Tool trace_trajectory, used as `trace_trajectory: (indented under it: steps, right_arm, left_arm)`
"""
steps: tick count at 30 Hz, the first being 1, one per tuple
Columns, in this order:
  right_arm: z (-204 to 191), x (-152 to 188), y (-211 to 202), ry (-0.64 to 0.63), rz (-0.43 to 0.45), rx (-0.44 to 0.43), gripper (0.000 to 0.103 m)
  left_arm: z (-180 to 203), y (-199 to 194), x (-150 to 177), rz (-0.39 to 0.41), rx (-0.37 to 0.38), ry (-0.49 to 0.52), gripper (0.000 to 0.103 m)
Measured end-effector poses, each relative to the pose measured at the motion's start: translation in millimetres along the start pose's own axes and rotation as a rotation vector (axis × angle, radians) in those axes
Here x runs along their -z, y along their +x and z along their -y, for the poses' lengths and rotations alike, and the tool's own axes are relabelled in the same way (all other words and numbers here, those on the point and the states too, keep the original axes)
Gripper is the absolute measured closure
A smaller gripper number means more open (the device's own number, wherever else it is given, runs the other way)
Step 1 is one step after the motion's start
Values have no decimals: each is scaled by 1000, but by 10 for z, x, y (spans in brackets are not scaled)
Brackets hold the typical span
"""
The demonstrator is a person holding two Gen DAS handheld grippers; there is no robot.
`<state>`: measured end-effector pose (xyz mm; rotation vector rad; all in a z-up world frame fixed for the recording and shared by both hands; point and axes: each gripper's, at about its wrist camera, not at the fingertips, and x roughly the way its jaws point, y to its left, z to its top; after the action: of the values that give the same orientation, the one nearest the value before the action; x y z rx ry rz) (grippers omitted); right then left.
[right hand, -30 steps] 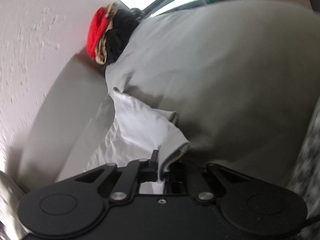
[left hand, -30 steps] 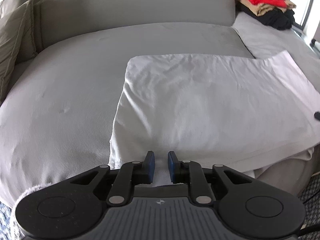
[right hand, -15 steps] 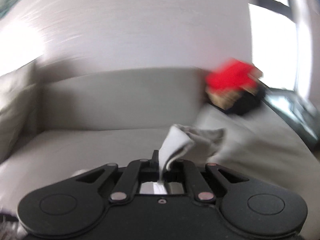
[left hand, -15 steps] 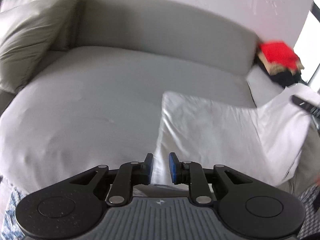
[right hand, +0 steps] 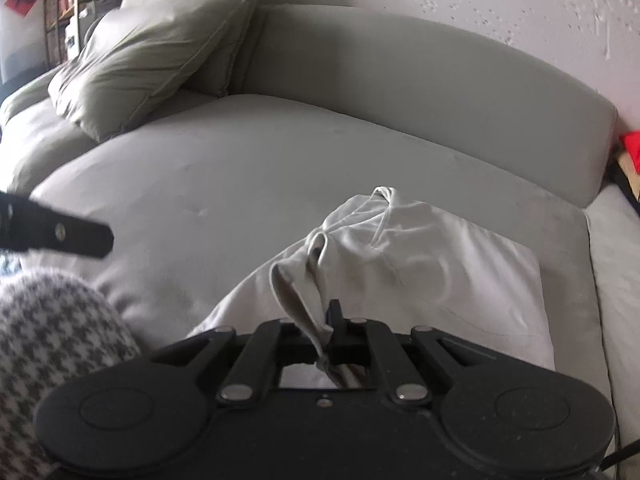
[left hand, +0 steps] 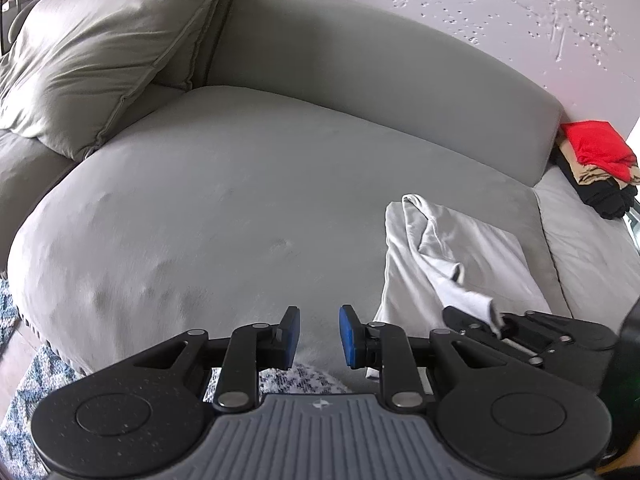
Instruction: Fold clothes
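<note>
**A:** Where's the garment sitting?

**B:** The white garment [left hand: 460, 256] lies on the grey sofa seat [left hand: 240, 208], lower right of the left wrist view and centre to right of the right wrist view. It's partly doubled over, with a bunched ridge running up its left side.

**A:** And the claws?

**B:** The right claw [right hand: 326, 336] is clamped shut on a gathered edge of the cloth; you can see the fabric pinched between its fingers and drooping back toward the pile. The left claw [left hand: 319, 336] holds nothing. Its blue pads [left hand: 348, 336] stand a little apart over bare seat, just left of the garment, and the gap is widening.

**A:** How will it handle?

**B:** Light, thin and limp, I'd judge. It creases readily and hangs from a single pinch, so it won't hold any shape by itself. Not fragile. It could slide a bit on the upholstery when pulled.

**A:** Where should the free claw take hold?

**B:** Probably at a hem or corner along the near left edge, opposite the right claw's pinch, so the cloth can be stretched flat between them. Grabbing the bunched ridge would likely catch several layers.

**A:** Anything else around?

**B:** A stack of clothes topped in red [left hand: 596, 152] at the far right, and a cushion [left hand: 104, 56] in the upper left.
</note>
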<state>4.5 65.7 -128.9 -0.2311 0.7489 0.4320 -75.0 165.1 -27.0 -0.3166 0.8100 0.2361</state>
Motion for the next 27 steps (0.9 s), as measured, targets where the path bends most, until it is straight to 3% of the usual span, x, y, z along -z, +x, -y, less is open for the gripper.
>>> trace_trajectory:
  steps: [7,13,16,18,19,21,24,25,26,27]
  right_arm:
    - [-8,-158,-162,51,10,-32,99]
    - [-119,-169,-158,0,-15,-94,99]
    - [-46,-164,-227,18,-15,-184,85]
    - [99,-153,-350,60,3,-253,62]
    - [214,-142,-441,88,17,-275,61]
    - [468,-112,-608,154,42,-295,61]
    - [907,-38,-801,268,65,-248,64]
    - [1037,-6,-845,294,69,-224,69]
    - [1139,30,-862,307,67,-197,86]
    - [1227,69,-864,312,61,-169,92]
  left_arm:
    - [-10,-14,-25,0,-23,-20,82]
    - [-30,-61,-7,-3,-55,-26,82]
    - [-16,-85,-9,-3,-67,-26,78]
    - [-13,-88,-19,1,-74,-21,78]
    - [2,-90,-22,2,-71,-17,78]
    - [36,-94,-25,5,-59,-8,78]
    - [178,-44,-32,9,1,38,85]
    - [252,-12,-40,10,27,62,89]
    - [352,26,-45,11,55,90,89]
    - [458,63,-48,12,83,118,94]
